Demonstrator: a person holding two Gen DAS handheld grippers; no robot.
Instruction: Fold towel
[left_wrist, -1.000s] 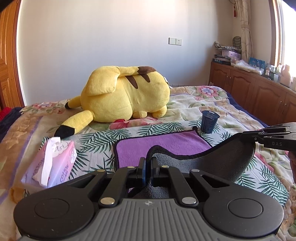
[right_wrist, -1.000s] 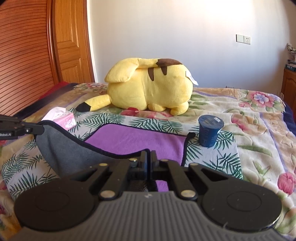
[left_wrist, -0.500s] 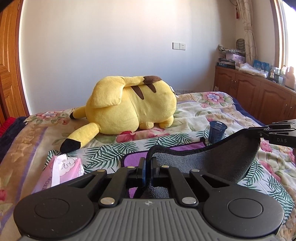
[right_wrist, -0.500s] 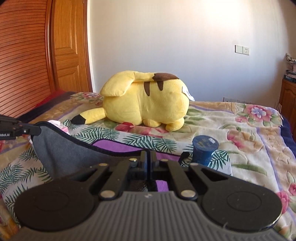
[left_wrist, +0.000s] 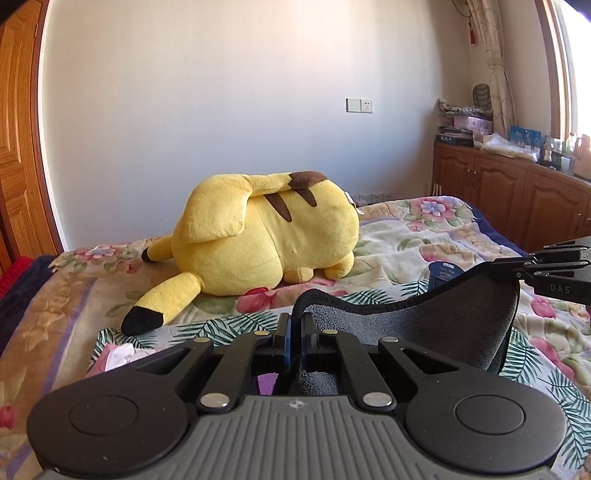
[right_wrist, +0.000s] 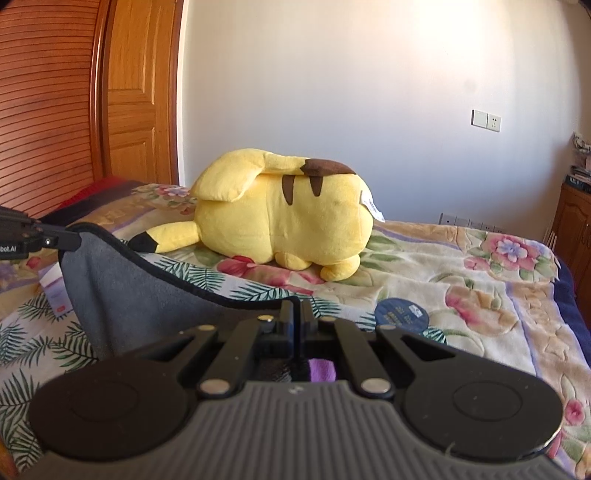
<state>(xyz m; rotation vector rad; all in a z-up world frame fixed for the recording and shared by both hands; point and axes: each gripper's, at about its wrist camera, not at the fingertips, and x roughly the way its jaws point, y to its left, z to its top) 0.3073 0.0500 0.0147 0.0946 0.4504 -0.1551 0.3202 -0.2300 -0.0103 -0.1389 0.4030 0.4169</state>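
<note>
Clamped between matt black plastic fingers (left_wrist: 280, 334): fuzzy grey towel (left_wrist: 436, 325) cloth, stitched black hem. Ahead of fingertips, soft yellow plush toy (left_wrist: 266, 240) on woven floral bedspread (right_wrist: 461, 280). Beyond, glossy varnished wood door (right_wrist: 140, 92); ribbed matt grey gripper housing nearest.

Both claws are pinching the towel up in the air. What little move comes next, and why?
Probably carry both corners forward, toward the plush, then lower them. The left claw and right claw are each shut on a corner of the towel, its gray side hanging lifted between them, with purple showing below. Watch the blue cup nearby.
</note>
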